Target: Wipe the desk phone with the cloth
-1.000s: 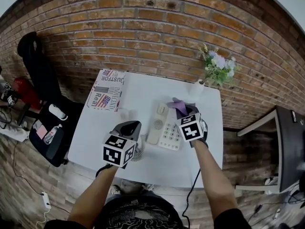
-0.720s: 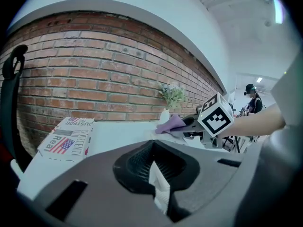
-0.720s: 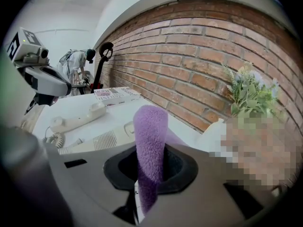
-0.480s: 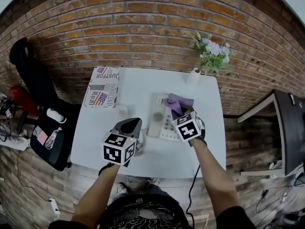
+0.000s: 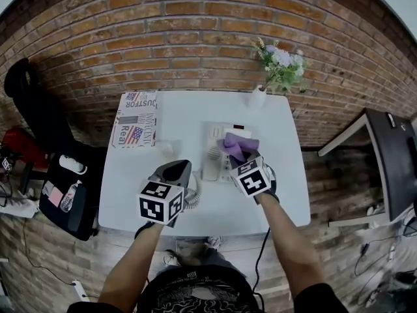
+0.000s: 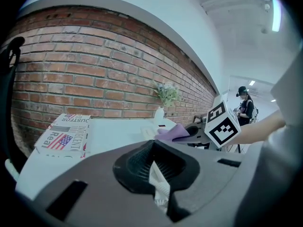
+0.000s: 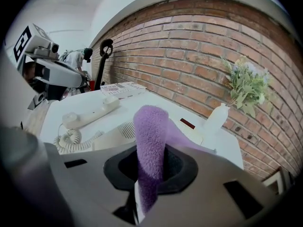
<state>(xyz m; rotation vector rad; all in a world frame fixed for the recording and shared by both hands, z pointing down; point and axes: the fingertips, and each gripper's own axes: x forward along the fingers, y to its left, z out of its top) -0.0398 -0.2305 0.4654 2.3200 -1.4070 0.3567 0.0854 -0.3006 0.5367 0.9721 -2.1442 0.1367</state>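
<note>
White bench [image 5: 182,119] bears the cream corded desk phone [image 5: 215,134]. The right gripper [image 7: 149,174] clamps its fingers on the fuzzy purple cloth [image 7: 150,136], held over the phone, apparently for wiping. The left gripper [image 6: 158,181] waits alongside, fingers together, empty.

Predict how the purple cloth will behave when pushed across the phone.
Probably floppy: the cloth folds over beyond the right gripper. Likely light and not slippery, given its fuzzy pile; it should bunch rather than glide.

Flower vase [image 5: 257,98] at the table's [image 5: 287,191] back edge; printed box [image 5: 135,119] far left.
</note>
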